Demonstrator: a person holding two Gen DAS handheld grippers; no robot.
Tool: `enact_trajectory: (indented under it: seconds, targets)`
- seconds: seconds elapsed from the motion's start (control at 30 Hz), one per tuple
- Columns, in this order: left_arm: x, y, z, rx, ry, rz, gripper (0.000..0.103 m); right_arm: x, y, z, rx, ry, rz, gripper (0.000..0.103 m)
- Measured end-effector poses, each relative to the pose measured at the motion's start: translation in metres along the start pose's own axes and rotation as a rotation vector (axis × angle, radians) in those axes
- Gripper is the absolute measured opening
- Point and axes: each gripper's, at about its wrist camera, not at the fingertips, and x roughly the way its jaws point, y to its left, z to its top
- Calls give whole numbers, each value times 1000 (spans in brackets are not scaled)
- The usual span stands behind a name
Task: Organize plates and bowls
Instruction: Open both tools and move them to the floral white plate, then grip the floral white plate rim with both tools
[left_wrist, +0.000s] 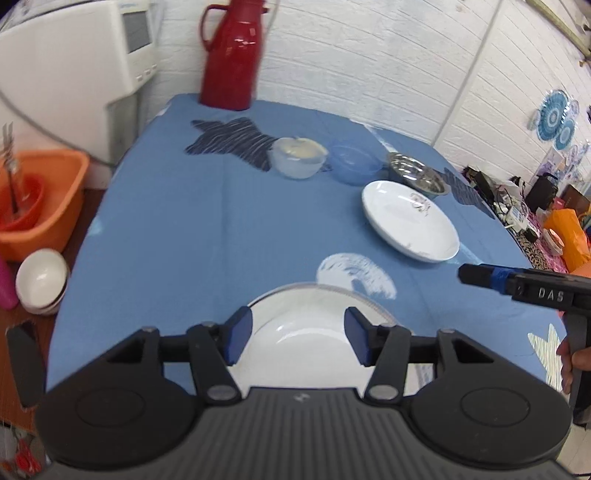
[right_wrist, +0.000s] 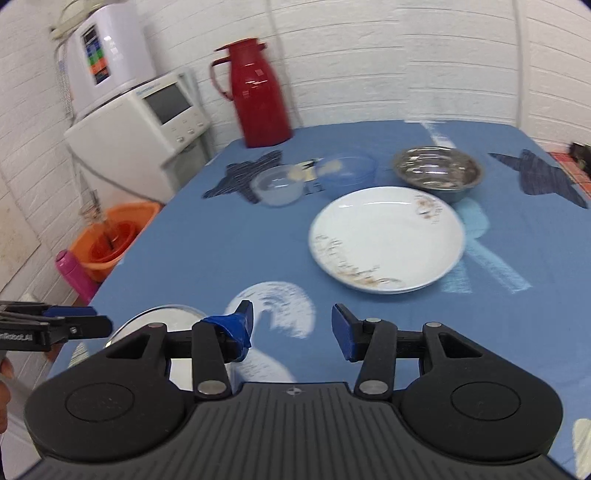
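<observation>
Right wrist: three bowls (two plates)

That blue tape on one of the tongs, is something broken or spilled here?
Nothing is spilled. The odd bit is the crumpled blue tape bunched around one finger of the right tongs; the other pad sits flat. The white plate and steel bowl sit level.

We see even, bright indoor light with soft shadows, glare on the red flask, motion blur throughout, and fisheye bending with dark corners.
</observation>
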Motion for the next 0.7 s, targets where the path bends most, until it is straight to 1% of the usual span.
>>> enact_trajectory:
  seconds: [0.1,0.17,0.27,0.33,0.4,0.53,0.6,0.7]
  targets:
    - [27,-24,29,31,12,-29,55,6,-51,15,122,16,-72,32]
    - [53,-39,52,40,31,-59,56,17,-80,24,196,30,-111,33]
    - [94,-61,81,39,72,-80,56,44,-107,37,253,72,-134,33]
    - [122,-72,95,44,99,-71,56,65,-117,46,271,94,-138,34]
    - [150,-80,107,43,134,-63,56,83,-122,55,260,106,-150,34]
    - [201,-85,120,2,209,-47,56,120,-121,73,173,169,-189,35]
    - [218,-84,121,-18,239,-56,56,131,-121,76,154,183,-178,35]
    - [230,-85,121,-2,244,-52,56,144,-119,77,119,215,-161,35]
